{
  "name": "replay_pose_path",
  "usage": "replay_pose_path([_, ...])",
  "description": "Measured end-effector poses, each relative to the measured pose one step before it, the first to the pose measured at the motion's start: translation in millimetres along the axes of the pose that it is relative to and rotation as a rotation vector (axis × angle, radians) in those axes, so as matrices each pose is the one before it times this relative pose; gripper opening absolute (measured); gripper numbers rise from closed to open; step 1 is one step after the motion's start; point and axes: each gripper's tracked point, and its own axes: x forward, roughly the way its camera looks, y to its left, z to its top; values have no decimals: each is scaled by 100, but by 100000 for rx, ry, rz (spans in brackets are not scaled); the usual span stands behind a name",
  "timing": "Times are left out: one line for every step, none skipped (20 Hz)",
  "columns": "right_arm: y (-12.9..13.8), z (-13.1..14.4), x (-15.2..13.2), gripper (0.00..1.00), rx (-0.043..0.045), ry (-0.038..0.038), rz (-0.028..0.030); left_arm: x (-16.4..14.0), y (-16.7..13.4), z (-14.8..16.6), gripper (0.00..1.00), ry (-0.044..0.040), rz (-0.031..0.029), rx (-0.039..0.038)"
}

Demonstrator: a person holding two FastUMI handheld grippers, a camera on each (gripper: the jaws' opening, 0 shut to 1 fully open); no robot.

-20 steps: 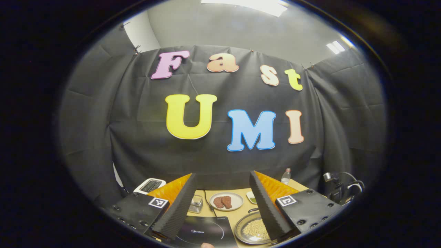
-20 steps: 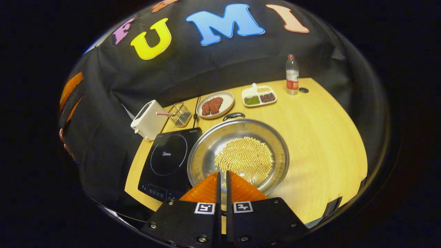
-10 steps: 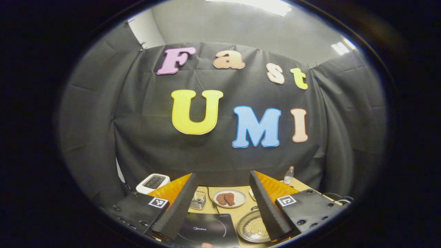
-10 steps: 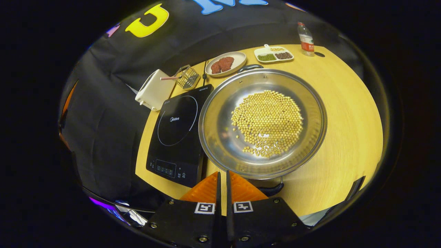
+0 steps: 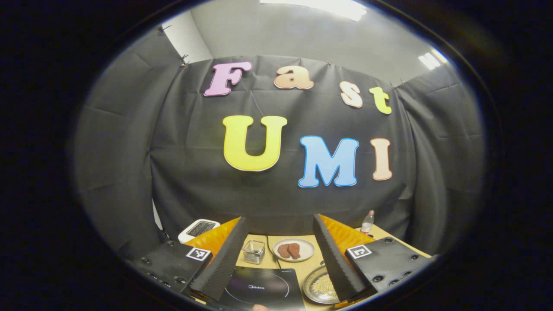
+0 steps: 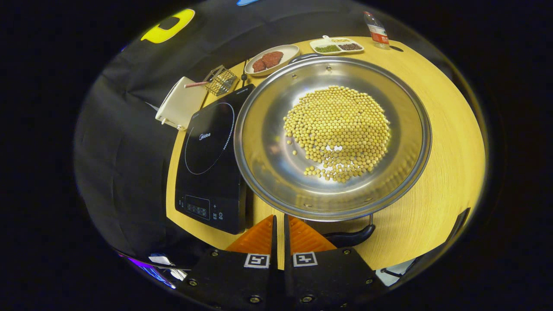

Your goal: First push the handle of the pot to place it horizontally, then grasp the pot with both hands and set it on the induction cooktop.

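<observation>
Over the last second the right gripper (image 6: 278, 224) had dropped toward the table's near edge, so the wide steel pot of yellow beans (image 6: 332, 138) loomed much larger in the right gripper view, while the left gripper (image 5: 276, 255) had drifted only slightly and the pot (image 5: 322, 287) looked smaller in its view.

At the left lay the white toaster (image 6: 177, 103), then the black induction cooktop (image 6: 211, 160), and just beside it on the right the pot, which stood on the yellow wooden table (image 6: 449, 142), not on the cooktop. The pot's black near handle (image 6: 350, 237) sat just right of the right gripper's orange fingers (image 6: 259, 237), which were pressed together and empty; whether they touched the handle could not be told. The left gripper hung spread wide, well back from the pot.

Judging by this, the task was at its start: the handle push was about due, with the two-handed grasp and the lift onto the cooktop still to do.
</observation>
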Motion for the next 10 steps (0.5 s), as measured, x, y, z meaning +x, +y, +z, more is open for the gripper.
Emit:
replay_pose_path([106,-167,161,6,2319,493,1447,9,-40,11,99,84,298,-164])
replay_pose_path([-12,81,45,5,2342,149,1318,-34,-202,-36,99,61,-153,-38])
replay_pose_path([-188,-23,102,5,1738,177,299,-77,-251,72,99,38,-116,210])
replay_pose_path([-349,88,-82,5,1049,110,123,4,-298,71,100,102,-206,418])
replay_pose_path([-86,-88,83,2,1134,-41,483,-82,-278,-81,100,123,-320,448])
replay_pose_path([-197,27,-133,1,883,-258,344,-40,-410,-19,100,104,-516,430])
replay_pose_path([-315,-82,-171,1,539,-278,33,-56,-307,-79,100,106,-385,382])
replay_pose_path([-356,48,-179,1,223,-376,-49,103,-276,30,99,145,-466,236])
replay_pose_path([-197,-137,-90,1,184,-379,-124,49,-313,-60,99,23,-379,110])
replay_pose_path([-420,-15,-214,1,235,-201,-280,108,-314,41,99,6,-411,51])
